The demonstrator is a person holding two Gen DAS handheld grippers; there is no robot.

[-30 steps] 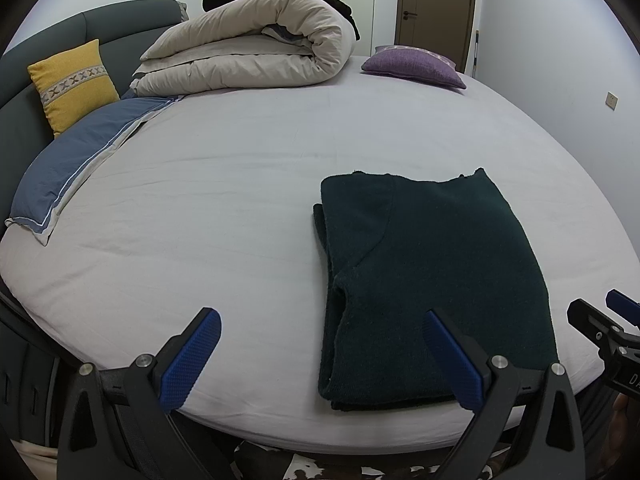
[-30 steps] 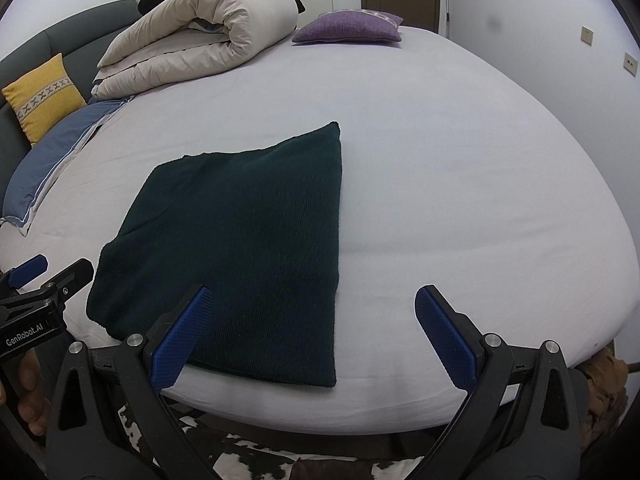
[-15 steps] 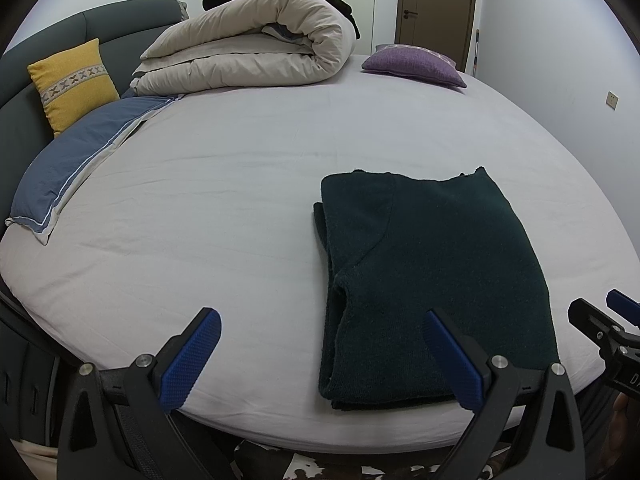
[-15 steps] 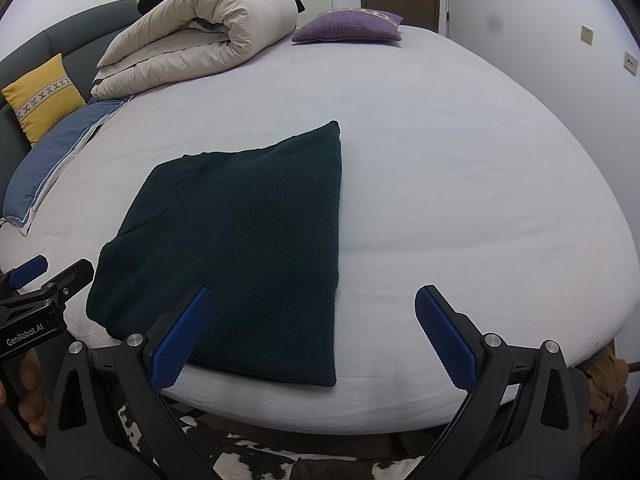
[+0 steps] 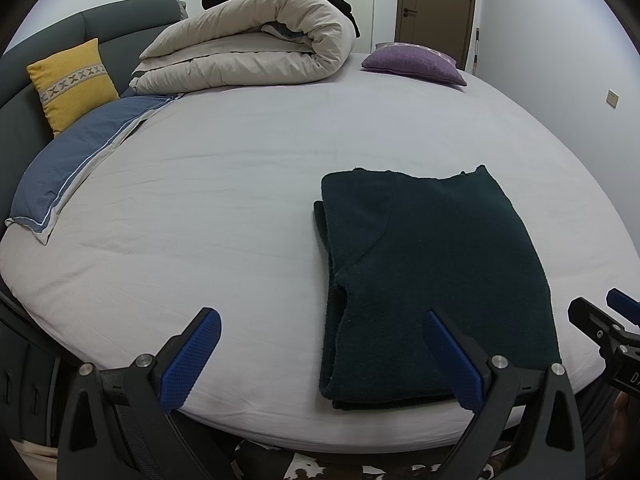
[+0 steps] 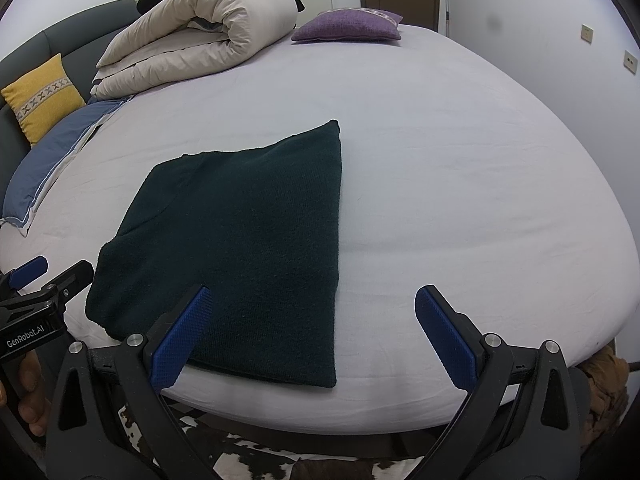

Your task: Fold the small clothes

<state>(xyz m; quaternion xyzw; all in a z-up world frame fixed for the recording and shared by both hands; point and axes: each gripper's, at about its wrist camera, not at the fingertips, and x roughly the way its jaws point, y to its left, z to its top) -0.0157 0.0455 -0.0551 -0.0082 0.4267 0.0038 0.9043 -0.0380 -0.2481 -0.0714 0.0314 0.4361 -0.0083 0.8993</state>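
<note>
Both my left gripper (image 5: 320, 354) and right gripper (image 6: 310, 334) hover with fingers apart, holding nothing. The dark green sweater (image 6: 240, 240) lies folded on the bed (image 6: 460, 180), at 1 o'clock from my left. Pinching only the top layer could undo the fold. No containers in sight.

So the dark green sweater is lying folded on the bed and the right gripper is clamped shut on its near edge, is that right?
Not quite. The sweater does lie folded on the bed, but the right gripper is open and holds nothing; the right wrist view shows its fingers spread wide above the near edge.
</note>
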